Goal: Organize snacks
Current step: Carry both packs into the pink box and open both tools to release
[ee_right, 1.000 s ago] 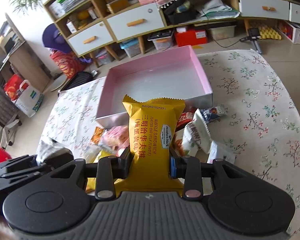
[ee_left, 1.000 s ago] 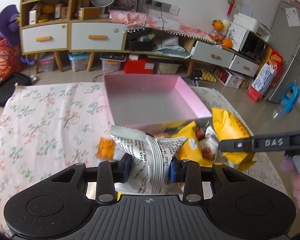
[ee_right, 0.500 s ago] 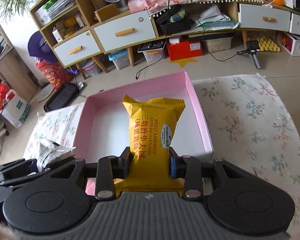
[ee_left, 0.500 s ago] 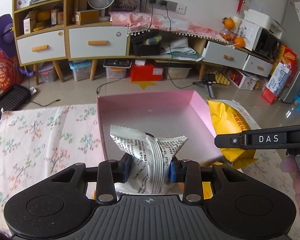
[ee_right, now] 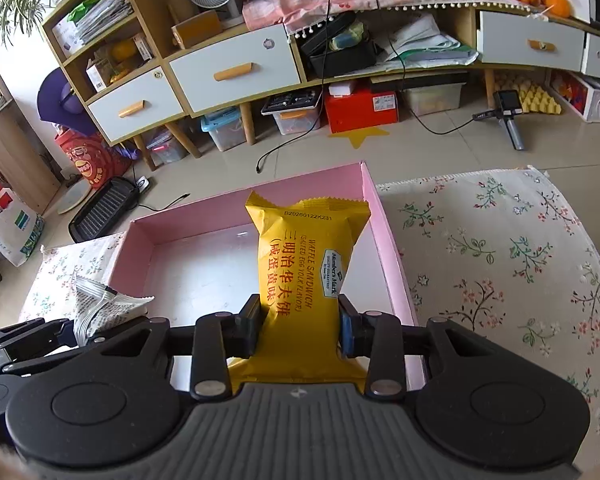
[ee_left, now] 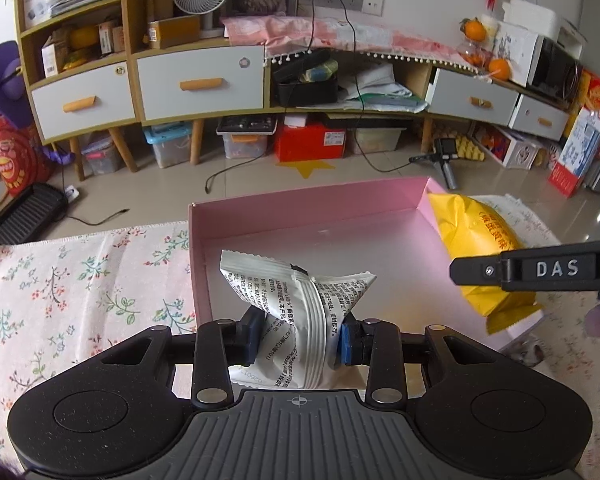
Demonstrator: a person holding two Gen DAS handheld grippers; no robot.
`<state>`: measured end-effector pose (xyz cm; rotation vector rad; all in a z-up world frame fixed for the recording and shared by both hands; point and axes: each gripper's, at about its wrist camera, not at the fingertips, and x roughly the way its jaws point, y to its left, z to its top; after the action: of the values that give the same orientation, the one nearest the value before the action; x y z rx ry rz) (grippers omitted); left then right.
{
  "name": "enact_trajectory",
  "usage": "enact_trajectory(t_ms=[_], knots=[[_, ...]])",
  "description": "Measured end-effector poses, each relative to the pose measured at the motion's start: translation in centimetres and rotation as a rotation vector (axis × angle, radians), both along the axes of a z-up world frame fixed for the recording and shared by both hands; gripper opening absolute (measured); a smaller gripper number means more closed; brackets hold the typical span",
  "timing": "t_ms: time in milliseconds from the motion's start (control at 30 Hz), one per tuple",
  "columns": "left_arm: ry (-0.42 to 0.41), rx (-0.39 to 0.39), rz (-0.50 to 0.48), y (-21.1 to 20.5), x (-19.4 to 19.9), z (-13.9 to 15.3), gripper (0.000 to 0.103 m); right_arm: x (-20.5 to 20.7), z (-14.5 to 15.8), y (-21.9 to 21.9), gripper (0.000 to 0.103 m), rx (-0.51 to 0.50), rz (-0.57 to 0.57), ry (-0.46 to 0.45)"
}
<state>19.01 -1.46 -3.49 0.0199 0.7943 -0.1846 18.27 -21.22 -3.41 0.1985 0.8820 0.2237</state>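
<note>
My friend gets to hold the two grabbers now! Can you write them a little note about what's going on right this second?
Left gripper: shut on the white snack packet, held above the near end of the pink box.
Right gripper: gripping the yellow waffle sandwich packet over the box's right side.
Done: both packets carried over the box.
Left: the box floor looks bare, so nothing is in yet. Lower each packet, let go, then look for more snacks on the flowered tablecloth; none show in these views.
</note>
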Motion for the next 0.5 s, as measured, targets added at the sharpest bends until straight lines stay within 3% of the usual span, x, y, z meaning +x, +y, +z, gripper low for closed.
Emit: enact_trajectory(t_ms=[100,133,200,233,267,367,500], knots=[[0.002,0.003,-0.015,-0.1,0.3,-0.4,0.036,0.1,0.0,0.1,0.039,-0.005,0.006,-0.011],[0.01,0.005,-0.023,-0.2,0.3,-0.5,0.042,0.0,0.1,0.1,0.043,-0.01,0.005,-0.021],[0.02,0.017,-0.027,-0.3,0.4,-0.7,0.062,-0.1,0.4,0.1,0.063,-0.018,0.005,-0.039],[0.013,0.022,-0.027,-0.4,0.3,-0.7,0.073,-0.1,0.5,0.1,0.068,-0.021,0.007,-0.05],[0.002,0.025,-0.03,-0.5,0.2,-0.7,0.078,-0.1,0.6,0.1,0.069,-0.024,0.012,-0.058],[-0.006,0.028,-0.042,-0.8,-0.1,-0.3,0.089,-0.1,0.8,0.2,0.072,-0.04,0.024,-0.058],[-0.009,0.038,-0.062,-1.2,-0.7,0.3,0.094,-0.3,1.1,0.2,0.082,-0.046,0.016,-0.063]])
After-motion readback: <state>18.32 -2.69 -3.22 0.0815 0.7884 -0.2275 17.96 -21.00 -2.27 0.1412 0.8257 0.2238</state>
